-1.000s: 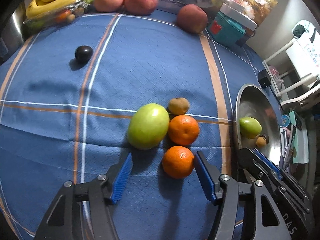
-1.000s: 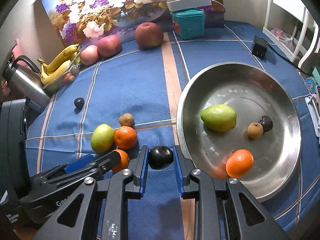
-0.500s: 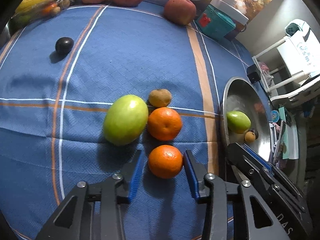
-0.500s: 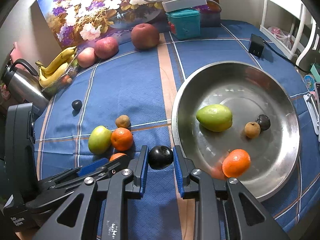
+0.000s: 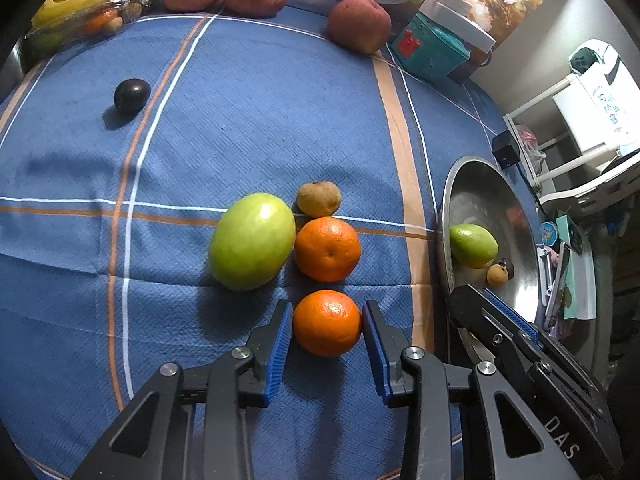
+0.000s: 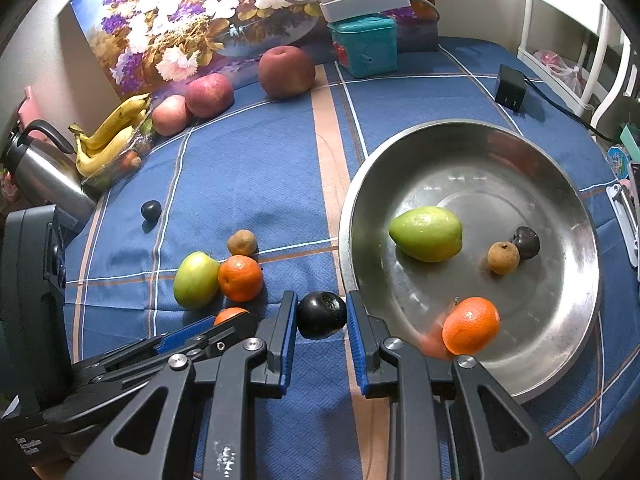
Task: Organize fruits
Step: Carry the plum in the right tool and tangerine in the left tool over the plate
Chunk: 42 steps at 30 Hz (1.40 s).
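My left gripper point(image 5: 326, 320) is shut on an orange point(image 5: 327, 322) that rests on the blue cloth. Just beyond it lie a second orange point(image 5: 327, 249), a green mango point(image 5: 252, 241) and a small brown fruit point(image 5: 319, 199). My right gripper point(image 6: 322, 314) is shut on a dark plum point(image 6: 321, 314), held beside the left rim of the steel bowl point(image 6: 560, 184). The bowl holds a green mango point(image 6: 426, 233), an orange point(image 6: 471, 325), a brown fruit point(image 6: 503, 257) and a dark plum point(image 6: 526, 237). Another dark plum point(image 5: 132, 95) lies alone at the far left.
Apples point(image 6: 209, 94) and a larger red fruit point(image 6: 286, 71) line the back edge, with bananas point(image 6: 106, 136) and a steel kettle point(image 6: 44, 172) at the left. A teal box point(image 6: 366, 46) and a black adapter point(image 6: 510, 87) stand behind the bowl.
My left gripper has moved forward around the near orange and its fingers have closed onto it. My right gripper still holds the plum and has shifted slightly toward the bowl.
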Available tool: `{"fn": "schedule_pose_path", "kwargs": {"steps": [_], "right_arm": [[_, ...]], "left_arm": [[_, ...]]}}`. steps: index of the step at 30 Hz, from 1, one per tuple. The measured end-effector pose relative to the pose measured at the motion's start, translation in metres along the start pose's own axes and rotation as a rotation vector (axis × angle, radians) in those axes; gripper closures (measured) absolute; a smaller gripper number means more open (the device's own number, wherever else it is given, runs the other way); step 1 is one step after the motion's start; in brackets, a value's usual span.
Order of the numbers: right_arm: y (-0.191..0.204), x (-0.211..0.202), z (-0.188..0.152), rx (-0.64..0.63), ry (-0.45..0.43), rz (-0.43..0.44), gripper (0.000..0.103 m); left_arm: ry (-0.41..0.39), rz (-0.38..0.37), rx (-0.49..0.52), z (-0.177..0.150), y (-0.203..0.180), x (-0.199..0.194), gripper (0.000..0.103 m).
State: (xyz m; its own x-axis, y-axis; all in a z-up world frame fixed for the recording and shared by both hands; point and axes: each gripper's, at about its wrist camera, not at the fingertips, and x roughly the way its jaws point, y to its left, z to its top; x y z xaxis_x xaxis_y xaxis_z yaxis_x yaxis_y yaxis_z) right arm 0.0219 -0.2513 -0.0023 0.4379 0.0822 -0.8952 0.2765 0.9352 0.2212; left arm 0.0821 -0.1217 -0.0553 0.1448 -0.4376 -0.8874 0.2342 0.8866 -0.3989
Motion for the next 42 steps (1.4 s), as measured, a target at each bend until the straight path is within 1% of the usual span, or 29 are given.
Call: {"fn": "schedule_pose_path", "kwargs": {"steps": [4,10,16,21,25,31,34,37,42], "right_arm": [[-0.003,0.0,0.001,0.009,-0.002,-0.001,0.078],[-0.006,-0.001,0.001,0.021,-0.007,-0.002,0.078],[-0.02,-0.012,0.004,0.072,-0.049,-0.009,0.078],[-0.041,-0.018,0.005,0.131,-0.077,-0.063,0.078],[-0.057,-0.023,0.005,0.17,-0.098,-0.123,0.078],[-0.077,-0.031,0.004,0.227,-0.129,-0.17,0.078],[-0.084,-0.035,0.004,0.251,-0.15,-0.188,0.078],[-0.09,-0.035,0.005,0.27,-0.155,-0.194,0.078],[-0.098,-0.029,0.003,0.292,-0.146,-0.199,0.078]], "left_arm": [[-0.005,0.002,-0.002,0.0,0.001,-0.003,0.065],[-0.033,-0.001,0.016,0.001,-0.003,-0.014,0.065],[-0.051,-0.017,0.047,0.002,-0.012,-0.023,0.065],[-0.063,-0.043,0.086,0.001,-0.026,-0.028,0.065],[-0.086,-0.073,0.154,-0.003,-0.045,-0.032,0.065],[-0.126,-0.099,0.242,-0.006,-0.073,-0.031,0.065],[-0.142,-0.109,0.273,-0.007,-0.085,-0.027,0.065],[-0.154,-0.126,0.278,-0.006,-0.091,-0.024,0.065],[-0.153,-0.118,0.292,-0.006,-0.098,-0.014,0.065]]}}
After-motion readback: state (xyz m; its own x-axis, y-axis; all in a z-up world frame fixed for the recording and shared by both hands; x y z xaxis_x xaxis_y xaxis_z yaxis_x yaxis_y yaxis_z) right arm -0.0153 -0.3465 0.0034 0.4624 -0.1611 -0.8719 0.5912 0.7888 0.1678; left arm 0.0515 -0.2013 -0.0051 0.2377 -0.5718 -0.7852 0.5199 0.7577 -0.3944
